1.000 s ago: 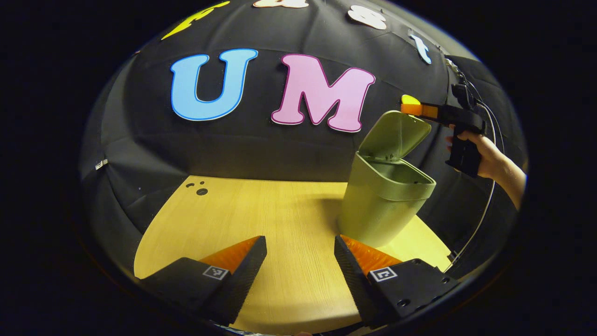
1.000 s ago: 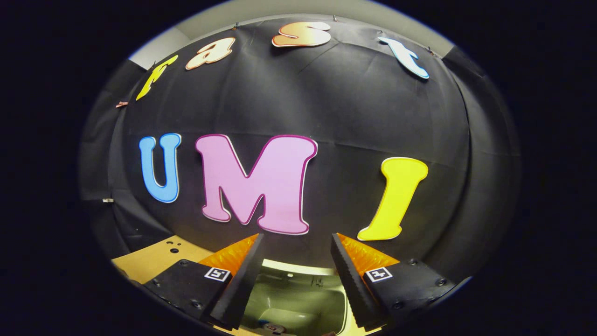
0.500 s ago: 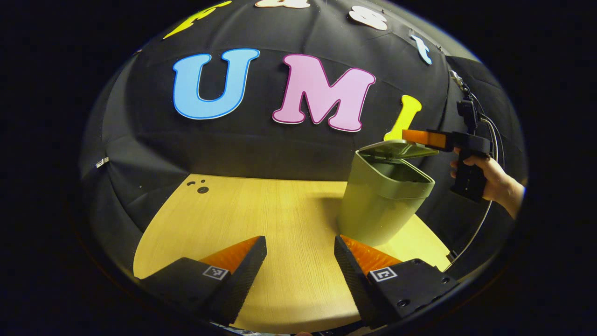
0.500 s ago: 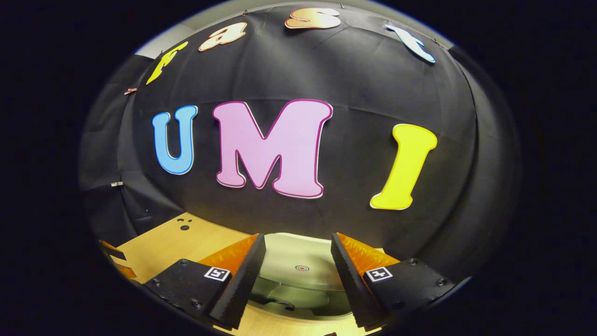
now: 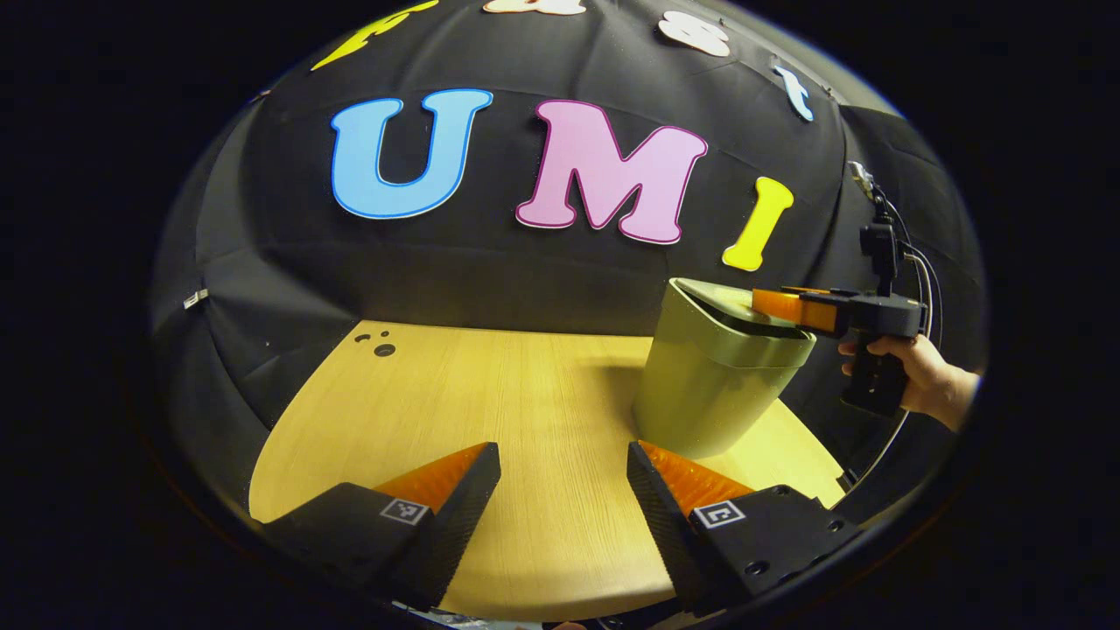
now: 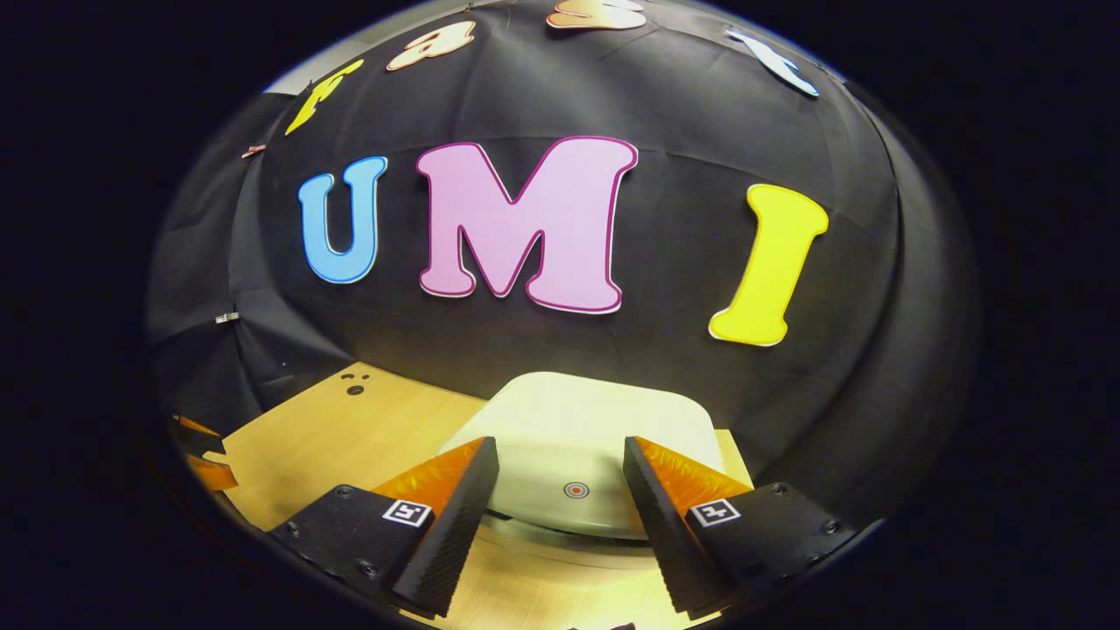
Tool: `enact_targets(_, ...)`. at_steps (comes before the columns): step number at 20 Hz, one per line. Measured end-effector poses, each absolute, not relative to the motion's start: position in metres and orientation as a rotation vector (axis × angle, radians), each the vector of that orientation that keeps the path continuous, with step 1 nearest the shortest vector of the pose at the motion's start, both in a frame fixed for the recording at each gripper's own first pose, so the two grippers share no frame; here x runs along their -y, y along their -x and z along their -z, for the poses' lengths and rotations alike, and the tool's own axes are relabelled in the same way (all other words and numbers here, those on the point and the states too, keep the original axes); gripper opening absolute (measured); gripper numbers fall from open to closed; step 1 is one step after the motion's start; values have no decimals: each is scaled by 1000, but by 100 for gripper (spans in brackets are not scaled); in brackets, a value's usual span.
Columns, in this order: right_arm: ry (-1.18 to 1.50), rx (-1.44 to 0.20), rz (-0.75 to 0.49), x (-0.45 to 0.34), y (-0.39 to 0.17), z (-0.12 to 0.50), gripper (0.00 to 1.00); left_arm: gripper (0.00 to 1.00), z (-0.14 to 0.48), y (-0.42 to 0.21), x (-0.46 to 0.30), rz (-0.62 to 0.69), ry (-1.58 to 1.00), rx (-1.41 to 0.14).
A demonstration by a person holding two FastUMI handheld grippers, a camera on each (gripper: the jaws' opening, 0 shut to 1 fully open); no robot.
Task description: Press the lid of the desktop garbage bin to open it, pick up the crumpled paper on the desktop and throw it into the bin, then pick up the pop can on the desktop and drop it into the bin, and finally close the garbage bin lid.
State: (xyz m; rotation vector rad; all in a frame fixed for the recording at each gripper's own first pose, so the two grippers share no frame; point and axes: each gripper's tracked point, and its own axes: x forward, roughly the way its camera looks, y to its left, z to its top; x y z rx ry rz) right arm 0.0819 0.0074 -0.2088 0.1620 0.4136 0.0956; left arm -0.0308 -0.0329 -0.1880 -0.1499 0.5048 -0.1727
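Your left tongs (image 5: 563, 464) gaping, empty, low over bare counter (image 5: 490, 394). Bin (image 5: 713, 376) beyond, at counter's right edge. Your right tongs (image 6: 560, 464) spread, over lowered lid (image 6: 577, 420); contact unclear. Your hand (image 5: 919, 376) grips handle level, seen from left gripper view.

This is a staged recording booth, not a lived-in room. Black cloth (image 5: 490, 280) hangs as the wall behind and on both sides, wrinkled and held with small clips. A pale wooden table (image 5: 525, 411) with a rounded near edge and a few drilled holes at its far left corner stands against it. A single green desktop bin (image 5: 713, 385) stands on the right. At far right a hand (image 5: 919, 381) holds a cabled handheld tool (image 5: 770, 304).
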Motion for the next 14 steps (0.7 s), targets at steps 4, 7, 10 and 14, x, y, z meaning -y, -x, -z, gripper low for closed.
enact_targets(4,-174,-427,-103,-8,-75,218,91,94,189,33,35,175,152,-509)
enact_targets(7,-236,-434,-95,-8,-74,222,92,94,191,35,38,182,151,-513)
enact_targets(10,-276,-420,-93,-9,-75,225,92,94,192,36,41,186,156,-519)
enact_targets(14,-227,-419,-100,-11,-75,233,93,94,194,39,47,200,168,-522)
